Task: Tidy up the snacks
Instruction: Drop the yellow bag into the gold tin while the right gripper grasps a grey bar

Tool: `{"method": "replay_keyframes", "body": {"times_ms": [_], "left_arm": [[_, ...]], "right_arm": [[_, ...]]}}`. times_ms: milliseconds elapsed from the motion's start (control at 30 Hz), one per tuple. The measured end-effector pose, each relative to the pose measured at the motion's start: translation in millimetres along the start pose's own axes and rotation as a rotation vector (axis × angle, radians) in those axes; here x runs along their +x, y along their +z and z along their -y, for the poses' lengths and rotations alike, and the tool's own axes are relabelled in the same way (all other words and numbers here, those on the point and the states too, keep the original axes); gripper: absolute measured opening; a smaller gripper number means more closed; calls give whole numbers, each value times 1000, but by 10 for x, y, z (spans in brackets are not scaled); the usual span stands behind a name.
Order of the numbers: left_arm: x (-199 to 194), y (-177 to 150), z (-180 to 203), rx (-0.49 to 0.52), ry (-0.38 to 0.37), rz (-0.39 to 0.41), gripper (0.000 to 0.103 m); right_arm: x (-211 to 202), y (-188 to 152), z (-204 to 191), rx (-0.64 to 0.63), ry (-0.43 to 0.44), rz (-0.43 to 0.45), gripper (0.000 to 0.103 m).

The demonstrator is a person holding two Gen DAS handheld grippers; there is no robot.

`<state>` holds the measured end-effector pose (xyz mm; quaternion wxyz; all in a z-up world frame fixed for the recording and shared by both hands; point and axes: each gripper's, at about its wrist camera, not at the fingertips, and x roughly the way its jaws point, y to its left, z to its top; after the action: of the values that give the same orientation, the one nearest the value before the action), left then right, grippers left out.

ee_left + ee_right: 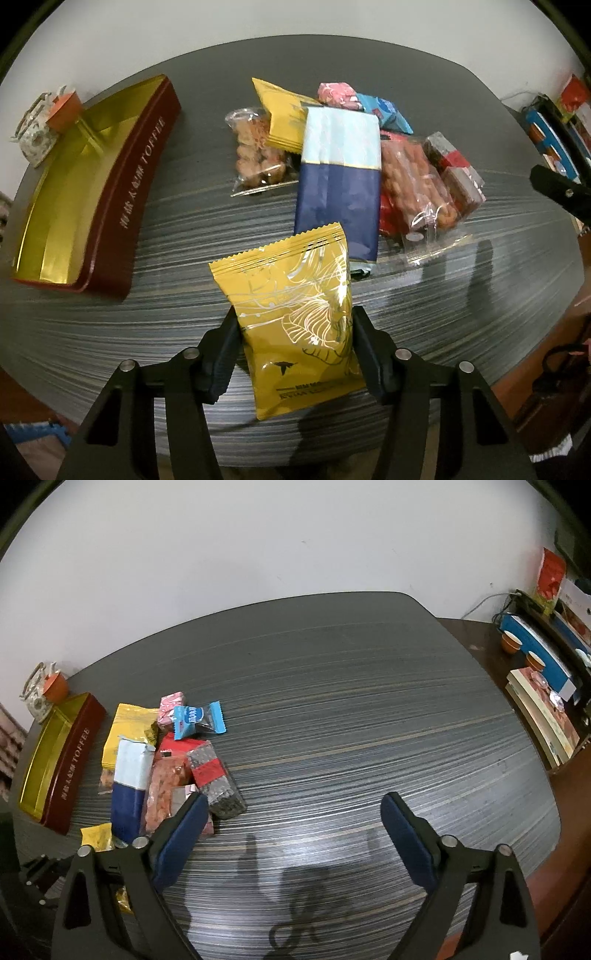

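Observation:
My left gripper [294,314] is shut on a yellow snack packet [284,280], its pads pressing the packet's two sides just above the table. Behind it lies the snack pile: a navy and pale-blue pack [340,184], a second yellow packet [284,114], clear bags of nuts [255,147] and small wrapped sweets [384,107]. An open maroon toffee box [122,184] with a gold lining stands at the left, with nothing in it. My right gripper [295,799] is open over bare table, just right of the pile [177,771], and holds nothing.
A patterned teapot [33,136] and an orange cup [64,107] stand behind the box by the wall. Books [539,716] and small cups [511,642] fill a side table at the right. The grey striped table [369,720] spreads to the right of the pile.

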<state>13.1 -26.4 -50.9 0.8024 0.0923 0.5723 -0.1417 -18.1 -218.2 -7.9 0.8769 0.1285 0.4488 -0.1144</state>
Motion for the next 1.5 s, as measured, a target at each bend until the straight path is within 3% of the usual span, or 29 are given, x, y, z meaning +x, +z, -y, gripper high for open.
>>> {"method": "replay_keyframes", "body": {"times_ms": [133, 200, 400, 667, 767, 933, 1233, 1500], "left_arm": [[-66, 0, -57, -5, -5, 19, 57], [-121, 26, -70, -5, -6, 32, 57], [-278, 62, -257, -26, -27, 59, 57], [-469, 172, -435, -62, -28, 102, 57], [-517, 251, -534, -85, -28, 115, 57], [-598, 362, -658, -106, -14, 141, 57], [-775, 567, -1128, -161, 30, 178, 57], [-697, 655, -1628, -211, 87, 151, 57]], "right_arm": [[26, -25, -79, -34, 34, -7, 76], [26, -41, -136, -61, 44, -4, 65], [65, -66, -274, -129, 71, 3, 53], [280, -44, -316, -210, 61, -38, 51], [373, -66, -356, -248, 104, -63, 52], [458, -103, -453, -291, 106, -72, 51], [567, -7, -446, -290, 167, -77, 51], [660, 79, -493, -293, 230, -102, 39]]}}
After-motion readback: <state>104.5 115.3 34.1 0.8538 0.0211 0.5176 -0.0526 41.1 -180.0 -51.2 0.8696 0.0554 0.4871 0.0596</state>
